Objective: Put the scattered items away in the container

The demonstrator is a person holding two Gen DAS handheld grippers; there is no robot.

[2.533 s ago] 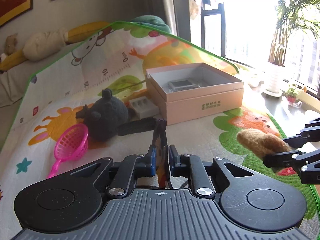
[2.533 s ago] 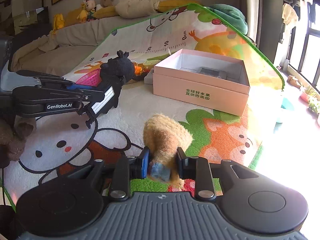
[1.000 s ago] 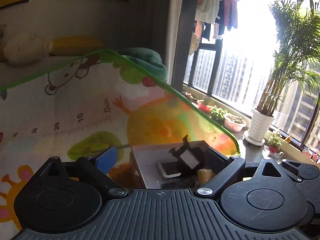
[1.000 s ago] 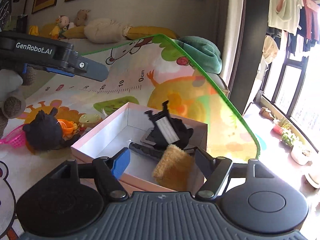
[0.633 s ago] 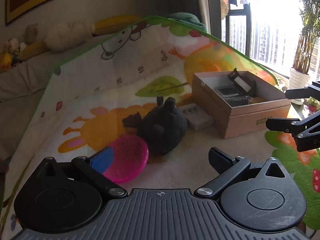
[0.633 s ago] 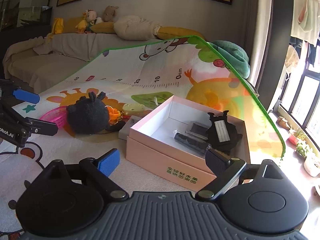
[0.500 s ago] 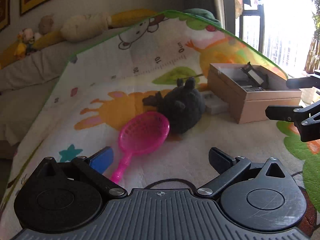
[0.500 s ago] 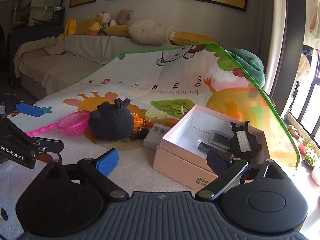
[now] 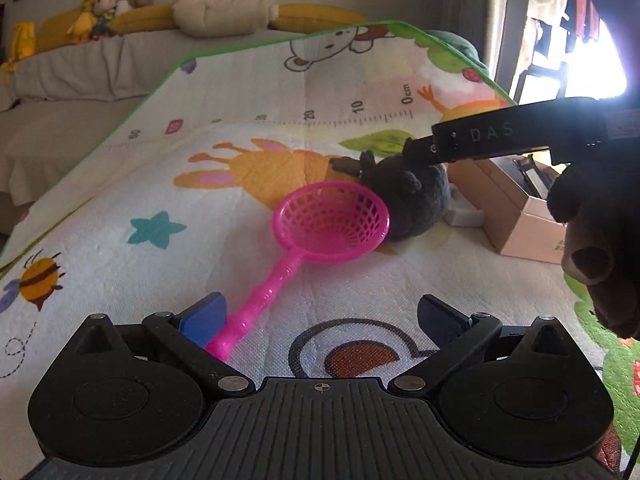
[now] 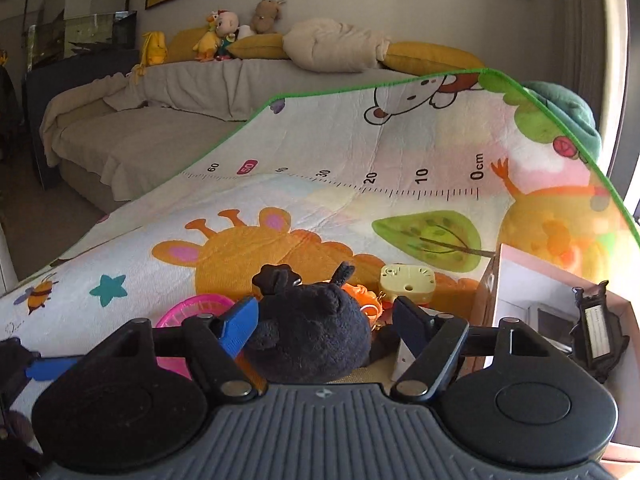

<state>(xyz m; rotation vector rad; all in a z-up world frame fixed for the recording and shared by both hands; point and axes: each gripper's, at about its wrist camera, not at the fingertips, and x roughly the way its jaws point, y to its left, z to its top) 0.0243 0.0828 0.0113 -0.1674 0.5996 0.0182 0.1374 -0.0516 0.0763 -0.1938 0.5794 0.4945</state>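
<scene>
A pink toy sieve lies on the play mat, its handle end by my open left gripper. A black plush toy sits behind it. In the right wrist view the plush lies between the open fingers of my right gripper, which do not press it. The pink box stands at the right and holds a black framed item. The box also shows in the left wrist view. The right gripper's finger reaches over the plush there.
A yellow toy and an orange toy lie behind the plush. A white block sits next to the box. The mat's far part rises against a sofa with cushions and soft toys.
Both grippers let their items go into the box and moved back left. The left one came down to the sieve handle. The right one came down around the black plush.
</scene>
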